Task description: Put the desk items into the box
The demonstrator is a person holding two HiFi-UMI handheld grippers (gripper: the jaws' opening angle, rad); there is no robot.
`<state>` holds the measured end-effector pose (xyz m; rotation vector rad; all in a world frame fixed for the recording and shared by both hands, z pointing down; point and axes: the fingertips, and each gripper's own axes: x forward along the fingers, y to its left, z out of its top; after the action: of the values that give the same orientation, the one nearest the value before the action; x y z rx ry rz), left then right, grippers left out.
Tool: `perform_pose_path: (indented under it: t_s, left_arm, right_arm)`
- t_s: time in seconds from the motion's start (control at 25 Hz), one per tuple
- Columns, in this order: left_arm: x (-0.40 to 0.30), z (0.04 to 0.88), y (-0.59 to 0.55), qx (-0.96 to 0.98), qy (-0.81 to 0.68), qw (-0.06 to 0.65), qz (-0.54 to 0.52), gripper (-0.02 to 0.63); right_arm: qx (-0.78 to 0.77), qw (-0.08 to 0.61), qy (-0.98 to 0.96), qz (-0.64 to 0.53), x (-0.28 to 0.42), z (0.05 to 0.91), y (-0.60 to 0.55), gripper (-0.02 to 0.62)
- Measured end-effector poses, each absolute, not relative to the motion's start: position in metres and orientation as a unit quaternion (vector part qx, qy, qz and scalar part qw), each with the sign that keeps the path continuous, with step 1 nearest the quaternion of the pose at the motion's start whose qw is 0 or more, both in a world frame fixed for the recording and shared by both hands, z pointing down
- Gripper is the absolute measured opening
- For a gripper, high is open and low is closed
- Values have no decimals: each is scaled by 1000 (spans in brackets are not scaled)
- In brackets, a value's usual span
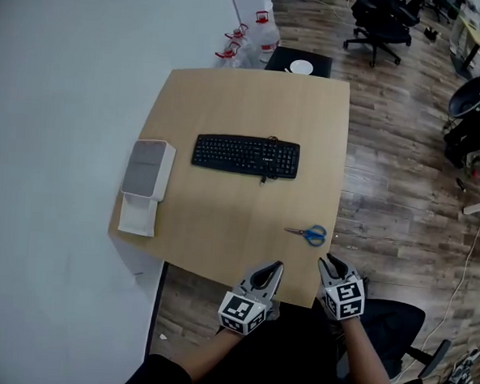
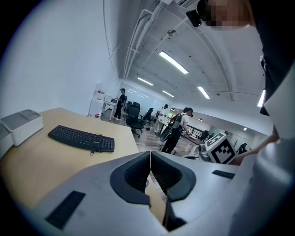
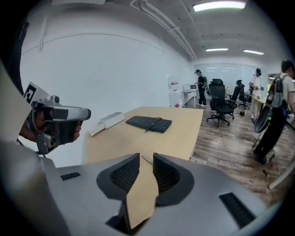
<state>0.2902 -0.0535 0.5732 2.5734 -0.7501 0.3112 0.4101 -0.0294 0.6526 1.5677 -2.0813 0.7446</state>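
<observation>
On the wooden desk (image 1: 229,105) lie a black keyboard (image 1: 246,156) in the middle and blue-handled scissors (image 1: 308,233) near the front right edge. A white box with a grey lid (image 1: 146,169) stands at the desk's left edge. My left gripper (image 1: 276,266) hovers over the front edge with its jaws shut and nothing between them (image 2: 150,154). My right gripper (image 1: 326,263) is just to its right, a little short of the scissors. It is open and holds nothing (image 3: 146,156); a thin scissor blade shows beyond the gap. The keyboard (image 3: 149,122) and box (image 3: 107,120) lie further off.
Beyond the desk's far edge stand a small black stand with a white disc (image 1: 299,65) and water bottles with red caps (image 1: 250,33). Office chairs (image 1: 380,21) stand on the wooden floor to the right. Several people (image 2: 177,129) are in the background.
</observation>
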Motion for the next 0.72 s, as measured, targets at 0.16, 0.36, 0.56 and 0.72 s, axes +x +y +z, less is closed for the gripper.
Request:
perform_pose_path:
  t_s: [0.16, 0.36, 0.56, 0.72]
  left_arm:
    - [298, 585, -58, 919, -293, 231, 126, 17]
    - [299, 593, -64, 906, -322, 243, 131, 17]
    - [299, 598, -64, 893, -351, 246, 137, 17]
    - [294, 604, -64, 881, -374, 255, 138, 17]
  right_arm:
    - [519, 266, -772, 253, 418, 683, -51, 184]
    - [439, 354, -793, 231, 418, 738, -70, 196]
    - [382, 406, -798, 229, 424, 774, -80, 196]
    - [339, 449, -801, 205, 424, 793, -89, 202]
